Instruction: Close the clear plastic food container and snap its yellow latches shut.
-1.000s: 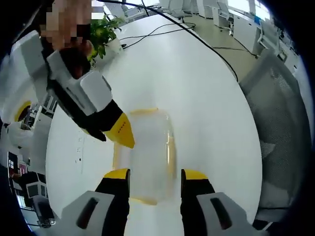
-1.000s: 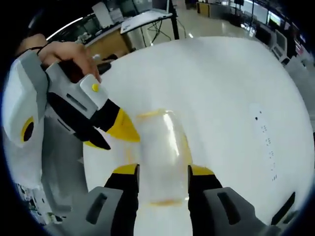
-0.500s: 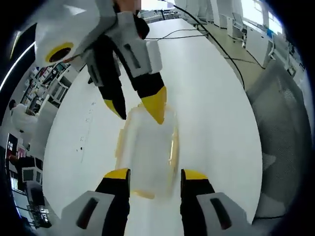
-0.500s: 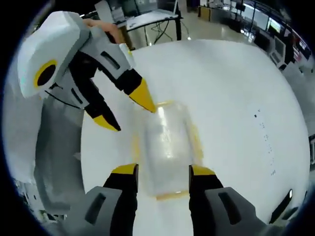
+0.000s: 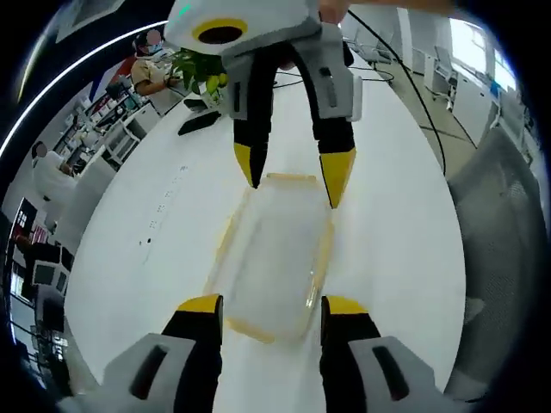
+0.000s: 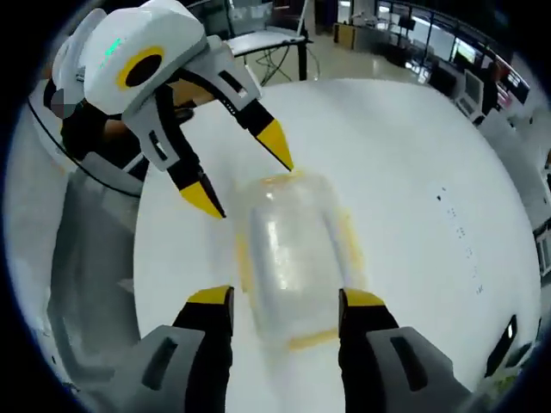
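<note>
The clear plastic container [image 5: 274,258] lies flat on the white table [image 5: 396,258], its lid resting on top and yellow latches [image 5: 321,258] running along its long sides. My left gripper [image 5: 273,308] is open at the container's near end, one jaw on each side of the corner. The right gripper [image 5: 291,176] points down at the far end, open, its yellow tips just at the container's rim. In the right gripper view the container [image 6: 293,249] sits between my open right gripper [image 6: 287,298] and the open left gripper [image 6: 244,172] facing it.
A potted plant [image 5: 194,69] and black cables [image 5: 379,52] lie at the table's far end. A grey mesh chair [image 5: 499,215] stands beside the table. Another grey chair [image 6: 86,258] and a desk [image 6: 258,39] are seen in the right gripper view.
The two grippers have swung from side by side to facing each other across the container's two short ends. Both stay open; the container stays on the table.
</note>
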